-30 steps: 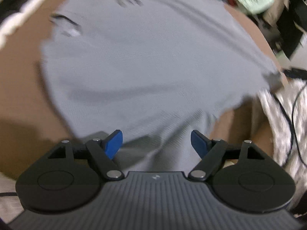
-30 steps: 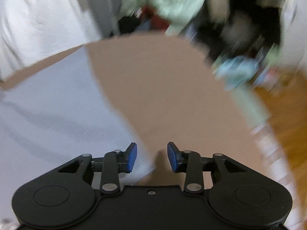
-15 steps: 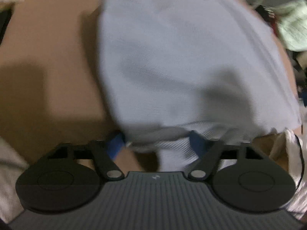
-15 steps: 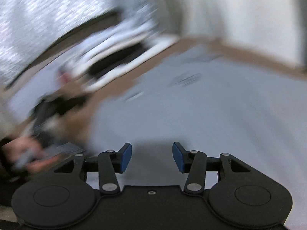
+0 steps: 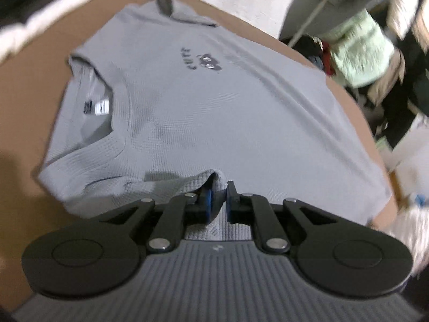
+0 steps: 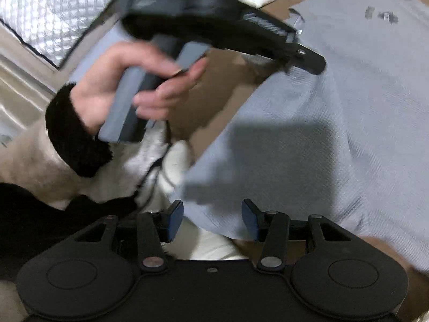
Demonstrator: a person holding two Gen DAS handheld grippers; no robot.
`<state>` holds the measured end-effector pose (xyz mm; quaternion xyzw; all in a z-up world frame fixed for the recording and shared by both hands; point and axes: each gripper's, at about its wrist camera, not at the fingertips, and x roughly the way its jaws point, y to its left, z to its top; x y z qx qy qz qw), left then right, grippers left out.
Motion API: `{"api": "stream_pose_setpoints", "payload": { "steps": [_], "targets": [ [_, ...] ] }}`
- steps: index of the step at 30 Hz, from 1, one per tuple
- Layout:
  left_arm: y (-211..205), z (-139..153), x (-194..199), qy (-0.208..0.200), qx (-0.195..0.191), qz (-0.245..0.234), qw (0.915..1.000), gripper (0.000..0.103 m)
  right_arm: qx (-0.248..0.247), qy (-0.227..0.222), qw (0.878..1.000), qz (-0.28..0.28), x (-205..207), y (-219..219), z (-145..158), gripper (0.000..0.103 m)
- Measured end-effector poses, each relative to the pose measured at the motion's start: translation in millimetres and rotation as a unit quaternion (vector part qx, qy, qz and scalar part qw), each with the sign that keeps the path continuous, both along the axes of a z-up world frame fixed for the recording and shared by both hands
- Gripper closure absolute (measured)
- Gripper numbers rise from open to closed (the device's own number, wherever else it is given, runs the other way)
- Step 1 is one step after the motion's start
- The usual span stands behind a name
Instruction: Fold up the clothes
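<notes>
A grey waffle-knit T-shirt (image 5: 214, 102) lies face up on a brown table (image 5: 24, 102), collar to the left, with a dark print on the chest. My left gripper (image 5: 217, 201) is shut on a pinched fold of the shirt's near edge. In the right wrist view the same shirt (image 6: 348, 134) spreads to the right, and the left gripper (image 6: 308, 61) shows in a hand, clamped on the shirt's edge. My right gripper (image 6: 212, 218) is open over the shirt's near corner, holding nothing.
Piles of clothes and a pale green garment (image 5: 356, 48) lie beyond the table's right edge. A black-and-white item (image 5: 34, 8) sits at the far left. A silver quilted panel (image 6: 53, 13) is at upper left in the right wrist view. A white fleece sleeve (image 6: 32, 166) is at the left.
My left gripper closed from open onto the shirt's near edge. My right gripper swung left from bare table to the shirt's near corner and opened wider.
</notes>
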<state>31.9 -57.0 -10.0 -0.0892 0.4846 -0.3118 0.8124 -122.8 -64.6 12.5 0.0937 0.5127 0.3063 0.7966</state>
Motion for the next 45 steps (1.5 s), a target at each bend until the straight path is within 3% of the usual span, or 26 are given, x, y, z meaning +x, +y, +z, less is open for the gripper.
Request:
{"api": "stream_pose_setpoints", "payload": {
  "steps": [5, 7, 9, 12, 16, 19, 20, 21, 22, 23, 24, 29, 32, 35, 38, 42, 45],
  "targets": [
    [17, -31, 9, 0.042, -0.032, 0.037, 0.9979, 0.09, -0.077, -0.038, 0.996, 0.025, -9, 22, -3, 0.048],
    [24, -27, 4, 0.046, -0.027, 0.033, 0.998, 0.078, -0.098, -0.05, 0.993, 0.039, -13, 30, -4, 0.048],
    [30, -22, -5, 0.052, -0.017, 0.022, 0.9983, 0.044, -0.122, -0.062, 0.989, 0.056, -17, 31, -3, 0.048],
    [39, -19, -25, 0.075, 0.006, -0.002, 0.9972, 0.024, -0.143, -0.062, 0.986, 0.061, -23, 20, -1, 0.048],
    [34, -37, -53, 0.103, 0.084, -0.047, 0.99, 0.022, -0.116, -0.002, 0.993, 0.02, -12, -4, -8, 0.048],
    [27, -38, -73, 0.068, 0.096, -0.053, 0.9917, 0.02, -0.11, 0.034, 0.993, 0.0, -3, -14, -14, 0.048],
    [25, -39, -77, 0.072, 0.089, -0.054, 0.9919, 0.027, -0.111, 0.039, 0.993, 0.0, -3, -15, -14, 0.048],
    [24, -39, -77, 0.089, 0.074, -0.057, 0.9916, 0.052, -0.111, 0.042, 0.993, 0.005, -3, -14, -14, 0.048],
    [23, -40, -77, 0.11, 0.056, -0.061, 0.9905, 0.066, -0.11, 0.043, 0.993, 0.012, -3, -14, -14, 0.048],
    [22, -41, -78, 0.13, 0.038, -0.065, 0.9887, 0.093, -0.109, 0.039, 0.993, 0.016, -5, -14, -13, 0.048],
    [21, -40, -75, 0.141, 0.02, -0.065, 0.9877, 0.1, -0.109, 0.031, 0.993, 0.018, -6, -13, -10, 0.048],
    [23, -13, -48, 0.153, -0.095, -0.033, 0.9831, 0.1, -0.088, -0.054, 0.995, 0.005, -17, -24, 11, 0.048],
    [25, 9, -29, 0.148, -0.161, -0.009, 0.9757, 0.1, -0.11, -0.135, 0.985, 0.003, -32, -24, 25, 0.048],
    [22, 24, -17, 0.142, -0.189, -0.004, 0.9716, 0.1, -0.107, -0.174, 0.979, 0.011, -45, -19, 33, 0.048],
    [25, 31, -15, 0.143, -0.209, 0.002, 0.9675, 0.1, -0.128, -0.209, 0.969, -0.021, -51, -11, 34, 0.046],
    [19, 25, -18, 0.175, -0.233, 0.017, 0.9566, 0.1, -0.139, -0.216, 0.962, -0.093, -40, 5, 33, 0.022],
    [17, 24, -31, 0.181, -0.236, 0.021, 0.9545, 0.1, -0.175, -0.217, 0.949, -0.148, -26, 27, 24, 0.021]
  ]
}}
